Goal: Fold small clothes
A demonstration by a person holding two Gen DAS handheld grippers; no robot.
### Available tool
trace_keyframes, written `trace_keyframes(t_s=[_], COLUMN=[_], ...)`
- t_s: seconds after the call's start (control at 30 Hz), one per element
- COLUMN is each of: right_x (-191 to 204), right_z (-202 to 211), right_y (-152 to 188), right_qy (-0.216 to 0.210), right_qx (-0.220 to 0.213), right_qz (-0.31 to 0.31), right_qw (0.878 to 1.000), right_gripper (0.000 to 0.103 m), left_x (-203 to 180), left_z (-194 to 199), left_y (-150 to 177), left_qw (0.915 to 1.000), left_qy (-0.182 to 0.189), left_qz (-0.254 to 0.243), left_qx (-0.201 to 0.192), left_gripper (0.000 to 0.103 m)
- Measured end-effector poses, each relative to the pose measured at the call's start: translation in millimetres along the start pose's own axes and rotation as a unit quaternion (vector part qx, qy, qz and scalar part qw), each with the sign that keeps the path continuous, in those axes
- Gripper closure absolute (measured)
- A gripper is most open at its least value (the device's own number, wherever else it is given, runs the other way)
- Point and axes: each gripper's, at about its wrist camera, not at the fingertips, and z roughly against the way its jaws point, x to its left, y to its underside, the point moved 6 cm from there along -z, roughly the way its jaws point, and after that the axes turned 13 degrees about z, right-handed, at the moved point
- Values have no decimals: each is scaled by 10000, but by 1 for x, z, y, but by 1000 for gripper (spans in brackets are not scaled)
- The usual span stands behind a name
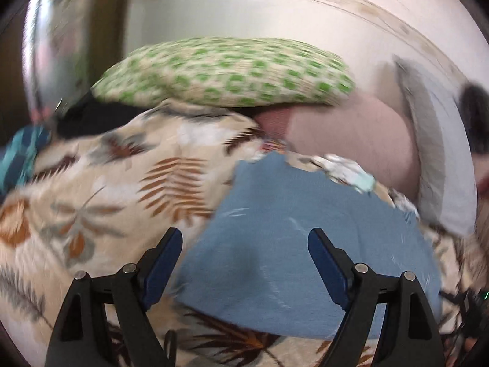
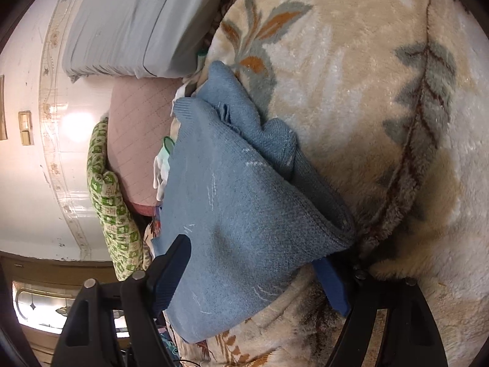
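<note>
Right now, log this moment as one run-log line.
left gripper: open above blue cloth | right gripper: open, fingers astride folded cloth edge | surface: leaf-print blanket

Blue knit garment [image 2: 244,214] – plain, flecked with pale lint. Cream plush blanket [image 2: 382,122] with rust, grey-green and brown leaf sprays. Green-and-cream checked pillow [image 1: 226,73]; dusty pink quilted cushion [image 2: 137,140]; pale grey pillow [image 2: 128,21]. Teal and navy stripes, possibly cloth [image 1: 18,156], blurred. Black grippers, blue pads [image 1: 327,263].

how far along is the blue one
Partly folded: the blue garment lies doubled on the leaf-print blanket. In hand: nothing held; left tool and right tool sit open over it. Left: final fold, plus the white clothes behind.
</note>
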Motion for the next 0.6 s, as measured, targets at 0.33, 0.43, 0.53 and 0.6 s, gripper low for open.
trace_keyframes(t_s=[0.33,0.43,0.53,0.6], right_x=[10,7,14,20], right_z=[10,5,10,26], right_y=[1,0,-1,-1], right_qy=[572,702,768,915], right_qx=[183,264,297,120], right_qz=[534,638,844,1087], right_qw=[9968,9951,9930,9898], right_gripper=[21,21,21,21], left_x=[-51,-54,-68,-77], left_z=[-95,-86,-63,-56], left_y=[89,84,64,60], left_qw=[9865,9876,9925,9924], left_qy=[-529,-396,-126,10], left_qz=[-1160,-1046,-1066,-1158], left_qx=[1026,1106,581,408], left_gripper=[13,15,14,14])
